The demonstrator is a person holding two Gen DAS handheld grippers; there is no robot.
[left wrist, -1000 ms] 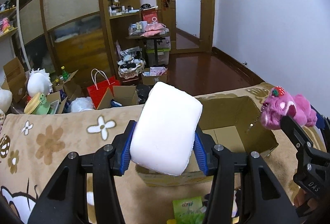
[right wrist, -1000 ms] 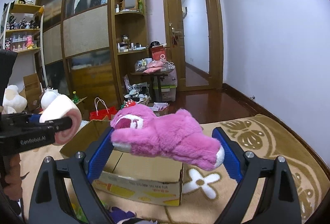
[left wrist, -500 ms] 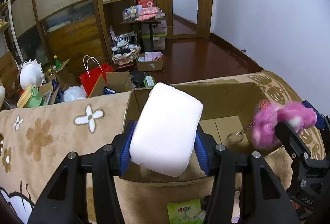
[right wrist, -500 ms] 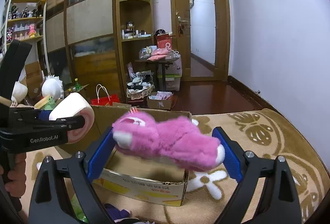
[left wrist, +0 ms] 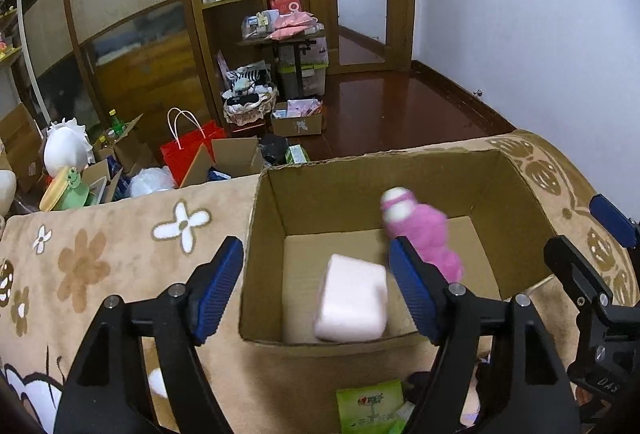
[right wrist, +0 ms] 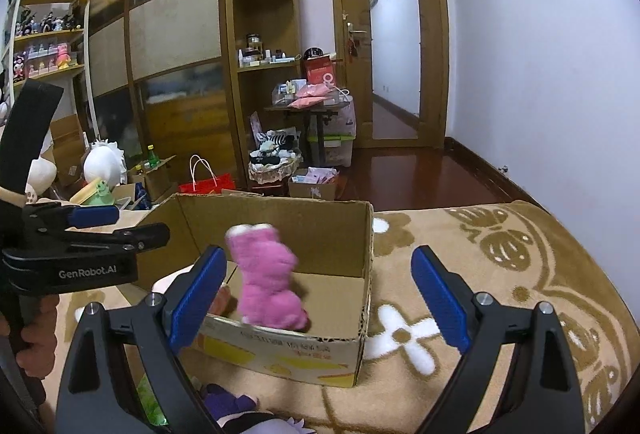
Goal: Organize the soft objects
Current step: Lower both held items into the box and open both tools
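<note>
Our left gripper (left wrist: pixel 316 290) hangs with its blue-padded jaws spread wide and nothing between them, poised over the near-left edge of the open cardboard box (left wrist: pixel 508 170). Our right gripper (right wrist: pixel 320 298) is likewise released — its two blue pads stand far apart, one over the near wall of the box and the other out over the rug. Inside the box, the white foam block (left wrist: pixel 352 304) sits low near the front wall, just behind the near rim in the left wrist view and blurred at its edges. The pink plush toy (right wrist: pixel 266 276) is also within the box walls, upright and blurred in both views; we cannot tell whether it is touching the bottom. In the left wrist view the plush (left wrist: pixel 420 234) is to the right of the foam block and a little farther back, the two near each other but apart. The box rests on a tan rug (right wrist: pixel 500 254) patterned with white and brown flowers. In front of the box, at the near edge of the left view, lies a green packet (left wrist: pixel 370 408), and a purple soft thing (right wrist: pixel 228 402) shows below the box in the right view. Beyond the rug we see a red bag (left wrist: pixel 192 150) with white handles, open cartons and a wooden shelf unit — all well apart from the box.
</note>
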